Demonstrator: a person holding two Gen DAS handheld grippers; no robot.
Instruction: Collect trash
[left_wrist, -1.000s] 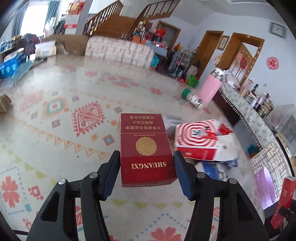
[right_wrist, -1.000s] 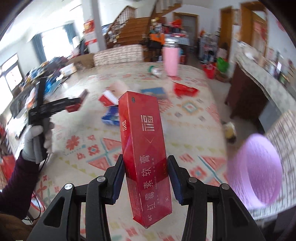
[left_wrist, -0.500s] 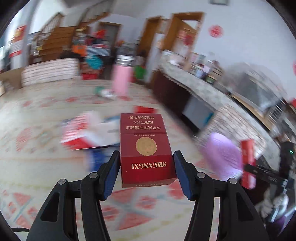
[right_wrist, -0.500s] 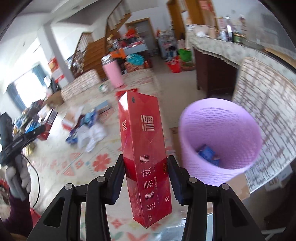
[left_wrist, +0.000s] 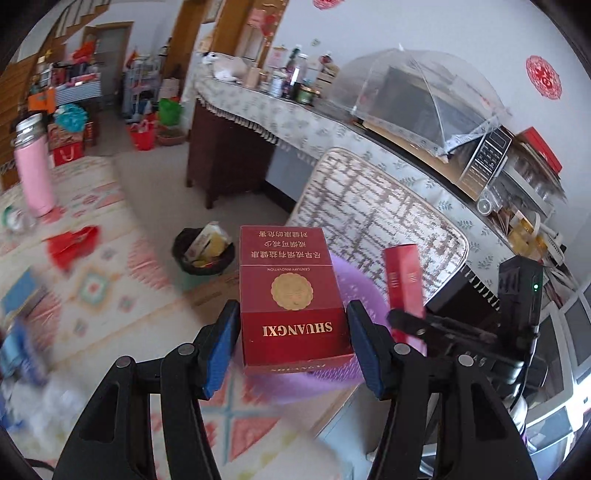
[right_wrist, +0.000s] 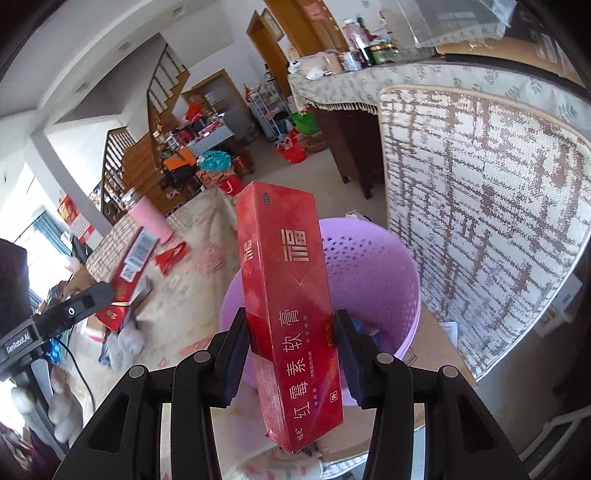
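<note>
My left gripper (left_wrist: 291, 347) is shut on a dark red SHUANGXI cigarette box (left_wrist: 291, 295) and holds it over the near rim of a purple perforated basket (left_wrist: 360, 291). My right gripper (right_wrist: 291, 354) is shut on a long red ointment carton (right_wrist: 288, 302), held upright in front of the same purple basket (right_wrist: 373, 273), whose bottom holds a blue item. The right gripper with its carton (left_wrist: 404, 284) shows at right in the left wrist view. The left gripper with its box (right_wrist: 125, 295) shows at left in the right wrist view.
A black bin (left_wrist: 203, 251) with yellow trash stands on the floor beyond the basket. A patterned chair back (right_wrist: 480, 206) rises right of the basket. A pink flask (left_wrist: 33, 170), a red wrapper (left_wrist: 72, 243) and blue and white litter (right_wrist: 122, 339) lie on the table.
Both grippers have swung right from the littered table to the purple basket, each still holding its box. The basket now sits directly under and ahead of both.
</note>
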